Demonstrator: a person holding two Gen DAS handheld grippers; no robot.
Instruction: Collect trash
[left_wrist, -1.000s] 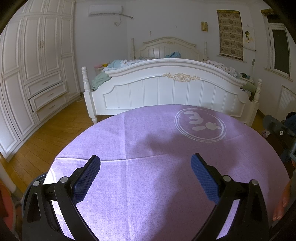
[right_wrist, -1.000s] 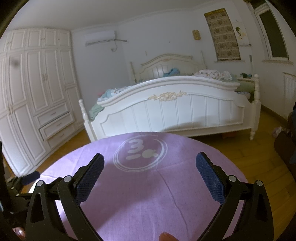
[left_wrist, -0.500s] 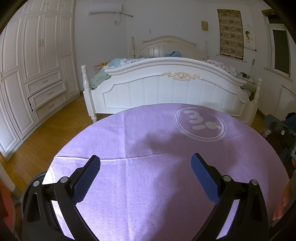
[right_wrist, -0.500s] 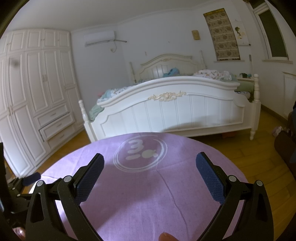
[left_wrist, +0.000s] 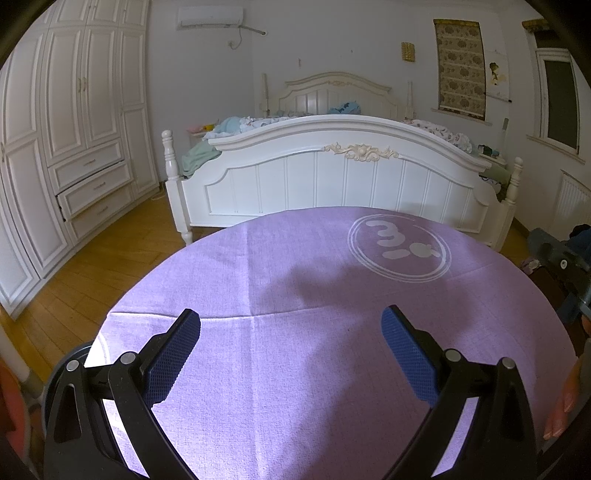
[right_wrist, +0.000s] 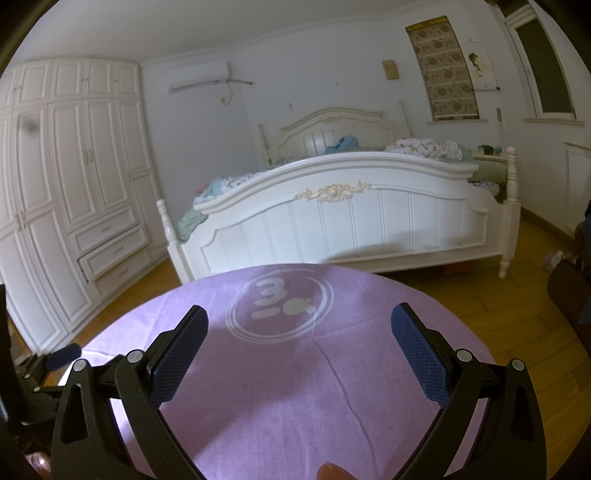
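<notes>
A round table under a purple cloth (left_wrist: 295, 280) with a white circular logo (left_wrist: 399, 251) fills the lower half of both views. No trash shows on the cloth in either view. My left gripper (left_wrist: 291, 321) hovers open over the near left part of the cloth, nothing between its blue pads. My right gripper (right_wrist: 299, 317) is open too, just short of the logo (right_wrist: 280, 306), and holds nothing. Each gripper appears at the edge of the other's view: the right one (left_wrist: 554, 254) and the left one (right_wrist: 59, 356).
A white bed (left_wrist: 332, 177) strewn with clothes stands beyond the table. White wardrobes (left_wrist: 74, 147) with one drawer ajar line the left wall. Wooden floor (left_wrist: 92, 266) lies between. A dark grey round object (left_wrist: 68, 360) shows past the cloth's near-left edge. A hand (left_wrist: 561, 402) is at the right edge.
The left wrist view has shifted very slightly. Both grippers stay open and in about the same place.
</notes>
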